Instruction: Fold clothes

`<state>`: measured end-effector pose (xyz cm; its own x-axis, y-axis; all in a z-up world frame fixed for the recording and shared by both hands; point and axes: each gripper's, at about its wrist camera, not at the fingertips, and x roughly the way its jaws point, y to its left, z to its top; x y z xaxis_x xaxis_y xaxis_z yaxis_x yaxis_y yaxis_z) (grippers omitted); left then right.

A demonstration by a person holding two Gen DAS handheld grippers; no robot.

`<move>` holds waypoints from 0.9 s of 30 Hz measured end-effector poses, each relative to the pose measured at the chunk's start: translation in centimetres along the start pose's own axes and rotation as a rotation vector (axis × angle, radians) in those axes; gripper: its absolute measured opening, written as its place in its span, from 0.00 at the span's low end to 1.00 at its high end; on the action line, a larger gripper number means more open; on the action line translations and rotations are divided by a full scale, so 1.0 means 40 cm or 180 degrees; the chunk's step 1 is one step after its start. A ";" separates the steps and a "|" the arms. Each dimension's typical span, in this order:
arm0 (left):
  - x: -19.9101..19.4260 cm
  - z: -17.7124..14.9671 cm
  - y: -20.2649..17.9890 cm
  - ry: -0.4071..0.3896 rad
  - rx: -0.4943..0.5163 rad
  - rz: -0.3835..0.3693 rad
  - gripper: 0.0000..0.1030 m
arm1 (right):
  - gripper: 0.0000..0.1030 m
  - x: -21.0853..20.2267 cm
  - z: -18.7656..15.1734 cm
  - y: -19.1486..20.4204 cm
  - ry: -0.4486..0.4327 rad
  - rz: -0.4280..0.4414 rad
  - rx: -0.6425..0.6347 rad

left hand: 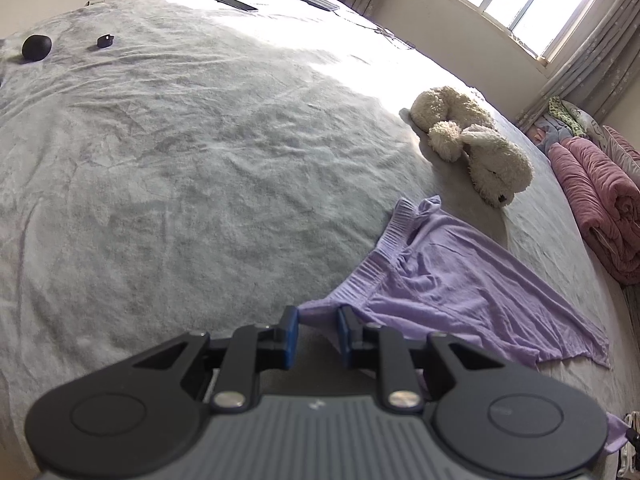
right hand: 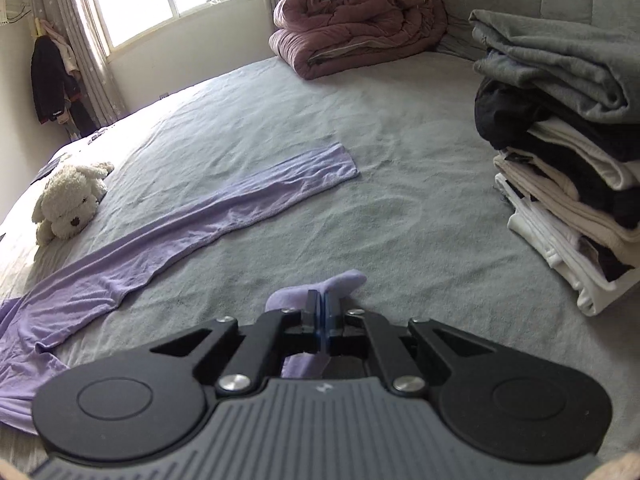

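Lavender long pants [left hand: 460, 280] lie on the grey bed sheet [left hand: 180, 168], ribbed waistband [left hand: 384, 248] toward the plush dog. My left gripper [left hand: 316, 320] is open at the waist end, and a corner of the lavender fabric lies between its blue pads [left hand: 290, 332]. In the right wrist view one leg of the pants [right hand: 200, 216] stretches flat toward the window. My right gripper [right hand: 321, 304] is shut on the cuff of the other leg [right hand: 340, 282], which bunches just past the fingertips and hangs under the jaws.
A cream plush dog [left hand: 480, 148] lies beside the pants. A rolled pink quilt [right hand: 356, 16] sits at the head of the bed. A tall stack of folded clothes [right hand: 560, 160] stands at the right. A phone [left hand: 230, 0] and two small black objects [left hand: 36, 46] lie far off.
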<state>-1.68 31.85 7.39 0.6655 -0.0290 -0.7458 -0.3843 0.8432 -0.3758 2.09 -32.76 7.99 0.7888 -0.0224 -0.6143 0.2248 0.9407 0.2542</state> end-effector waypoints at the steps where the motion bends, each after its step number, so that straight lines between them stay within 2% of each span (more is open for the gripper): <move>1: -0.002 0.000 -0.002 -0.0005 -0.0001 -0.0013 0.20 | 0.02 -0.012 0.008 -0.009 -0.0068 0.0004 0.0069; 5: -0.014 0.001 -0.023 -0.0063 0.0003 -0.0096 0.20 | 0.02 -0.041 0.048 -0.044 -0.0296 -0.0075 0.0342; 9: -0.038 0.020 -0.035 -0.0229 -0.0110 -0.0240 0.20 | 0.02 -0.028 0.087 -0.055 -0.0445 -0.0167 0.0394; 11: -0.051 0.030 -0.041 -0.0314 -0.0170 -0.0315 0.20 | 0.02 -0.056 0.120 -0.051 -0.0756 -0.0097 0.0440; 14: -0.070 0.045 -0.049 -0.0443 -0.0260 -0.0427 0.20 | 0.02 -0.151 0.157 -0.035 -0.1295 0.0113 0.0439; 16: -0.078 0.051 -0.054 -0.0486 -0.0282 -0.0463 0.20 | 0.02 -0.175 0.166 -0.035 -0.1319 0.0158 0.0431; 18: -0.068 0.037 -0.053 -0.0378 -0.0225 -0.0415 0.20 | 0.02 -0.150 0.153 -0.045 -0.1137 -0.0017 0.0337; 21: -0.048 0.013 -0.048 -0.0196 -0.0140 -0.0341 0.20 | 0.02 -0.069 0.113 -0.083 -0.0592 -0.0266 0.0287; 25: -0.026 -0.022 -0.034 0.0044 -0.0021 -0.0250 0.20 | 0.02 0.006 0.057 -0.139 0.0048 -0.0442 0.0350; 27: -0.026 -0.032 -0.027 0.0089 0.0024 -0.0244 0.20 | 0.02 0.011 0.042 -0.147 0.0163 -0.0441 0.0342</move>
<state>-2.77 30.29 7.87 0.6747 -0.1086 -0.7301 -0.3280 0.8419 -0.4284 2.07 -38.87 7.48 0.7165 -0.1296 -0.6855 0.3913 0.8881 0.2412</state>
